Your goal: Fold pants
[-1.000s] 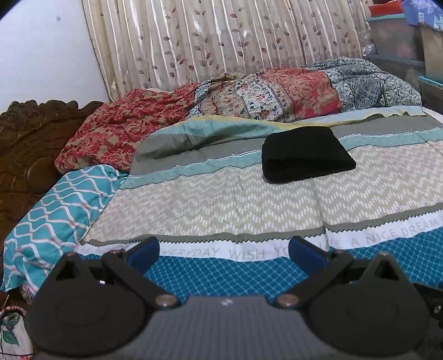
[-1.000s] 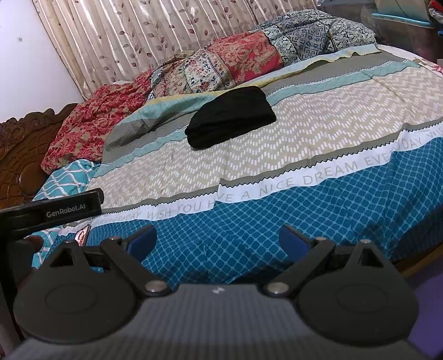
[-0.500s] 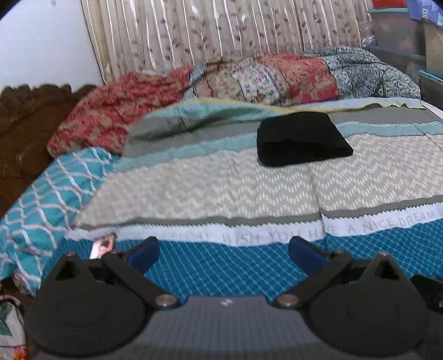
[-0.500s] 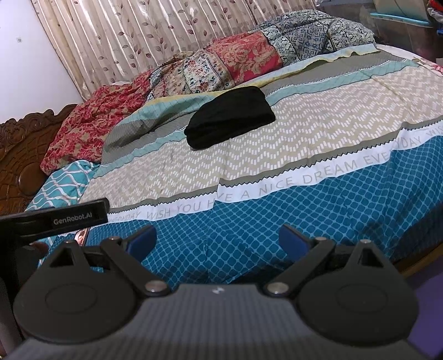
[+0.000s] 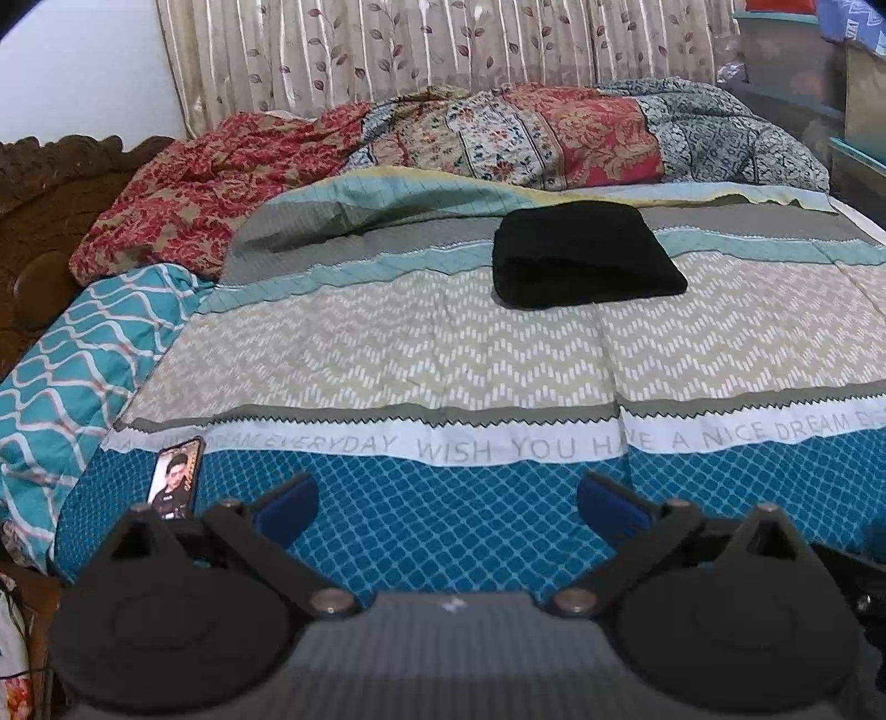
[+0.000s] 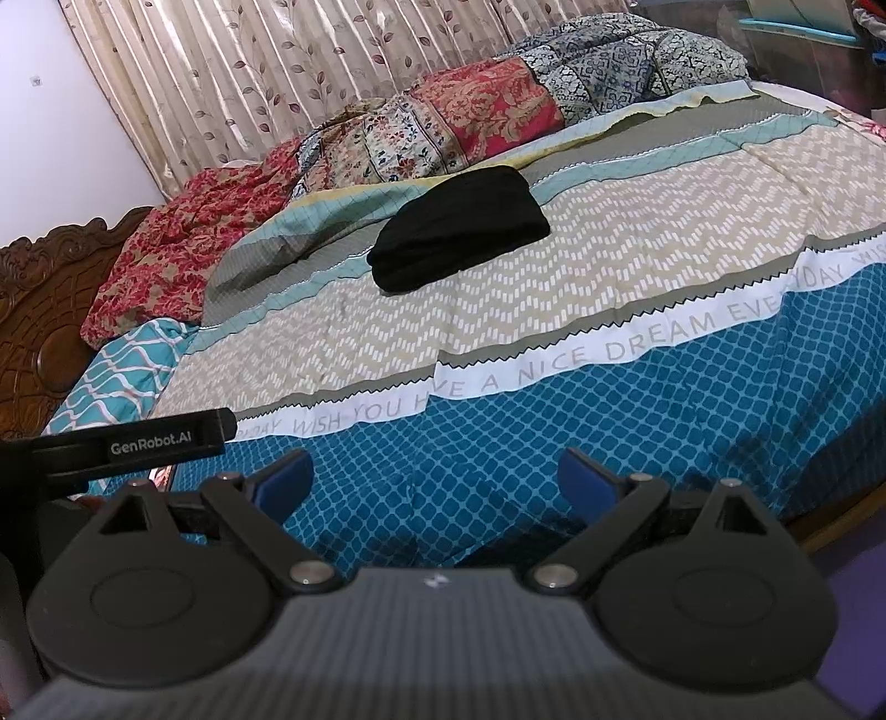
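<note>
Folded black pants (image 5: pixel 587 255) on patterned bedspread (image 5: pixel 443 343) before curtains (image 5: pixel 443 50); each gripper spread, empty.

The left hand-held gripper (image 5: pixel 447 507) hung over the near edge of the bed (image 5: pixel 387 343), its blue-tipped fingers (image 5: pixel 285 507) spread wide with nothing between them. Well beyond, black pants (image 5: pixel 584 255) lay folded on the striped bedspread. A phone (image 5: pixel 176 479) rested beside the left finger.
</note>
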A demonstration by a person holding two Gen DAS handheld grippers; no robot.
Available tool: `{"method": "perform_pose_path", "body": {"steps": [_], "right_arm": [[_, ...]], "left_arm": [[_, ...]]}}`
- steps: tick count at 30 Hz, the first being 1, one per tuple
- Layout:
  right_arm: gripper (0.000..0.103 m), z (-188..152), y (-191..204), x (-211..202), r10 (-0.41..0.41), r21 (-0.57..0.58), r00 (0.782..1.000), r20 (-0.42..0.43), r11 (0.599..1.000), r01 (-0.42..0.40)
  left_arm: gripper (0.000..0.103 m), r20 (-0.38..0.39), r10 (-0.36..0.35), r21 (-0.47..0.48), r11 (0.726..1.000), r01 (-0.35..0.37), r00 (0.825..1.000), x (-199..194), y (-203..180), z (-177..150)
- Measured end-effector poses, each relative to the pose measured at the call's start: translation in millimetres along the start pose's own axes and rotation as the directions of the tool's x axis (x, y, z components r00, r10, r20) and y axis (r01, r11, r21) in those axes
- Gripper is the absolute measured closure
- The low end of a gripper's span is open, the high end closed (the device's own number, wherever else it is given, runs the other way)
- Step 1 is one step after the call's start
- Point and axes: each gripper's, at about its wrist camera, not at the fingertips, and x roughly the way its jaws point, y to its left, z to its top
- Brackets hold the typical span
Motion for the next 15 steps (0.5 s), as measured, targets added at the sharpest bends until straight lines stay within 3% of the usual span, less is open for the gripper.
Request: {"method": "perform_pose_path", "body": {"steps": [15], "right_arm": [[0.006,0.1,-0.9,0.6,-0.001,0.002,1.000,-0.001,1.000,0.002]], "left_arm": [[0.000,-0.029,-0.032,-0.008,0.999,0.032,0.999,3.6,-0.1,-0.5]]}}
